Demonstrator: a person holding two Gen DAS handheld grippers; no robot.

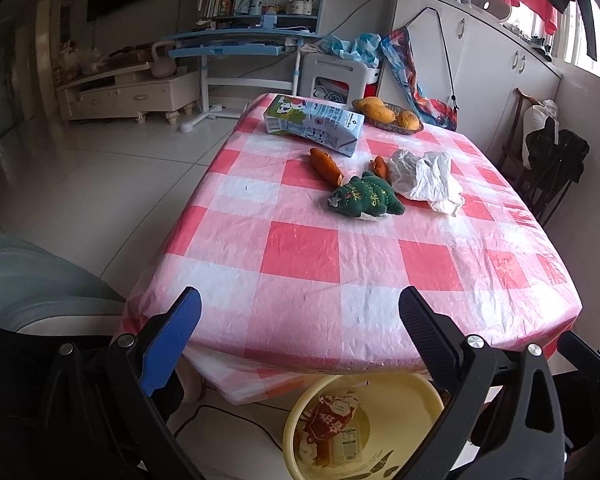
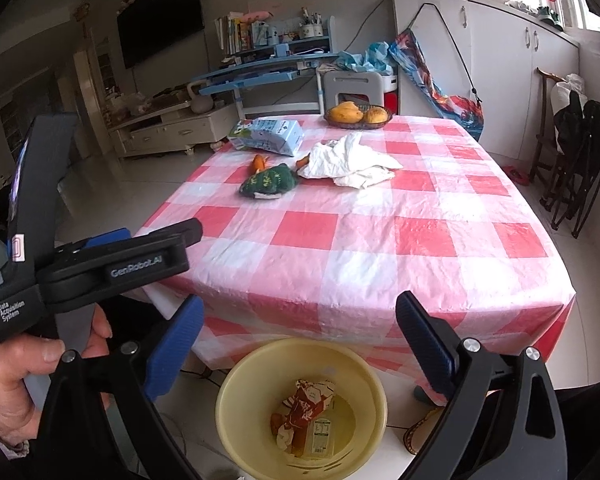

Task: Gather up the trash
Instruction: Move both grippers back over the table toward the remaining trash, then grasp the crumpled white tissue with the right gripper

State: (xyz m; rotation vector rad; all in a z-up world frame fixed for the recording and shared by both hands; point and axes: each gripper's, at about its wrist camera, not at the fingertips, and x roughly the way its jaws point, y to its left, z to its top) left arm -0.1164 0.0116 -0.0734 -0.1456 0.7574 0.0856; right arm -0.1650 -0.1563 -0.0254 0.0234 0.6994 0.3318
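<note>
Jaws wide apart above yellow basin (image 2: 236,392), table (image 2: 380,248) beyond.

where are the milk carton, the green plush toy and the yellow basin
milk carton (image 1: 316,124): left wrist view, on its light blue top face
green plush toy (image 1: 366,199): left wrist view, on the middle of its body
yellow basin (image 2: 236,396): right wrist view, on its left rim
</note>
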